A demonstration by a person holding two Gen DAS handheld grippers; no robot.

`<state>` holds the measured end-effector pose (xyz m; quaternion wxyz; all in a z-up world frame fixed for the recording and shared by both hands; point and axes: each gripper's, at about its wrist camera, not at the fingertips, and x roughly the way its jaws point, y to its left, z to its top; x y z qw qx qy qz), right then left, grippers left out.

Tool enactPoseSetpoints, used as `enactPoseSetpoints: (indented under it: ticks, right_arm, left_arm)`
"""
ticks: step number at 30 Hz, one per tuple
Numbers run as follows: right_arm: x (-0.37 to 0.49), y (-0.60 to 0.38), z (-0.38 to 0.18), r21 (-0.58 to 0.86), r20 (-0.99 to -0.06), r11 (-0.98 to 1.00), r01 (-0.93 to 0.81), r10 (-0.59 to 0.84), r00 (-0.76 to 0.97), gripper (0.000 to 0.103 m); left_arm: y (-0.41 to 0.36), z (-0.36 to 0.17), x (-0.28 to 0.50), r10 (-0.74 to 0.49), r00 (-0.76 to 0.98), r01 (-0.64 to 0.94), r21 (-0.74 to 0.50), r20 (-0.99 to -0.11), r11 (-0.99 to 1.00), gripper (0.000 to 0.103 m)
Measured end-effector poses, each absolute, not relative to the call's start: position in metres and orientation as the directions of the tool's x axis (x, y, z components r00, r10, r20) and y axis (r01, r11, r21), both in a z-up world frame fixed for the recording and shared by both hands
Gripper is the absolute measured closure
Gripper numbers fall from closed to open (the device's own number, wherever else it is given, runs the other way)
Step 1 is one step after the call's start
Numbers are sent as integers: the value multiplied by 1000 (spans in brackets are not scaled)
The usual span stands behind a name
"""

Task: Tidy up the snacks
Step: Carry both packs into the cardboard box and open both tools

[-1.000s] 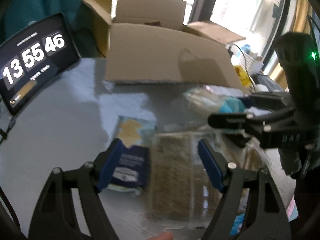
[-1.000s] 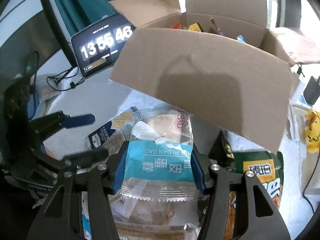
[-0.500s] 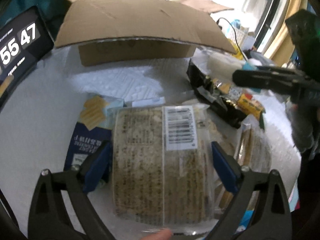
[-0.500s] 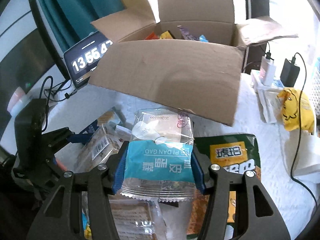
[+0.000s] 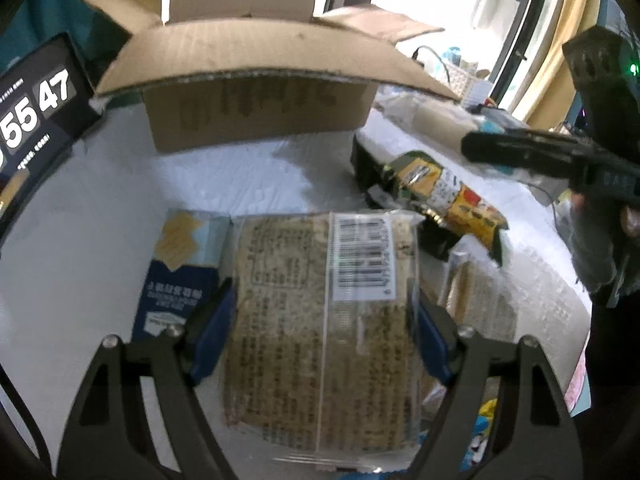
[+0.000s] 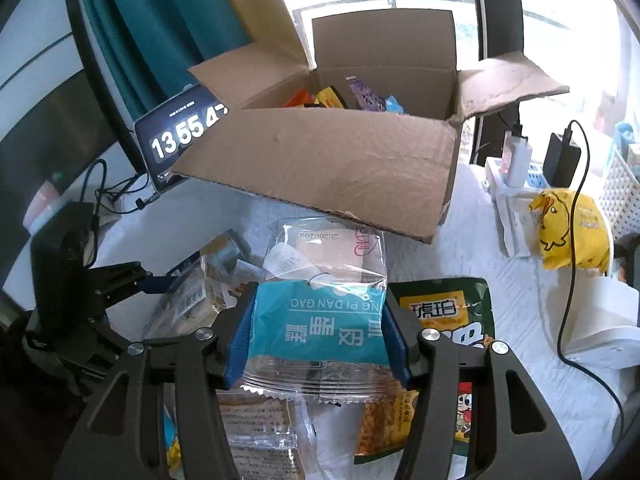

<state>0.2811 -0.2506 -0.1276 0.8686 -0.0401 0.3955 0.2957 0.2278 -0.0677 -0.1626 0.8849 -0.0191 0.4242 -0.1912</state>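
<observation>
Left tongs [image 5: 320,334] closing on cracker pack [image 5: 320,320], box flap [image 5: 256,52] overhead

Both handheld tools share one build. The left gripper [image 5: 320,332] has two matte black plastic arms with long triangular cut-outs, a round silver screw head near the top of each link, and deep blue ribbed pads [image 5: 210,340] on the inner faces of its fingers. The right gripper [image 6: 316,344] shows the same black cut-out arms, four silver screws and blue pads [image 6: 236,344]. Seen from the left camera, its body is a boxy black housing with a small green light at the far right and faint grey lettering on its side.
</observation>
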Motion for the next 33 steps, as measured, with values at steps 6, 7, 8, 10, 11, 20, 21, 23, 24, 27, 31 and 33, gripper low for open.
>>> enactPoseSetpoints:
  ticks: [6,7,8,10,11,20,21,23,24,27,31,33]
  right_arm:
    - [267,-246,-114,147,-692,804,-576,499,521,44]
    - [264,-245,-111,143,-688,802,-580,502,523,44]
    - [261,-244,-108,138,-684,800,-584,504,528,44]
    - [254,-243,-103,129,-675,795,-592,508,535,44]
    - [252,-243,-100,122,-670,795,-593,508,542,44]
    - [249,-251,-77,95,-633,808,-581,500,592,44]
    - [250,-252,-75,94,-630,812,-576,497,597,44]
    - [253,-253,-72,92,-625,818,-568,492,606,44]
    - [254,-255,-70,91,-622,820,-565,489,611,44]
    - [259,-258,-66,92,-612,827,-555,487,624,44]
    - [268,-263,-57,97,-593,839,-535,480,646,44]
    - [272,-265,-53,92,-582,849,-520,470,664,44]
  left_arm:
    - [-60,-136,218,-352,620,324,-180,-701,929,23]
    - [-60,-131,216,-351,629,326,-174,-694,929,23]
    - [-58,-129,215,-351,634,327,-172,-689,929,23]
    - [-57,-121,212,-353,648,329,-171,-675,929,23]
    - [-56,-116,210,-355,657,330,-170,-665,929,23]
    - [-49,-85,209,-344,712,326,-146,-612,934,22]
    - [-47,-82,210,-343,718,323,-147,-606,935,23]
    - [-45,-76,212,-341,727,318,-148,-596,937,22]
    - [-43,-73,214,-344,731,318,-152,-589,936,22]
    - [-40,-64,220,-355,740,319,-167,-570,933,22]
    - [-37,-53,230,-353,757,317,-164,-550,934,22]
    - [-35,-48,237,-353,763,316,-163,-541,935,22]
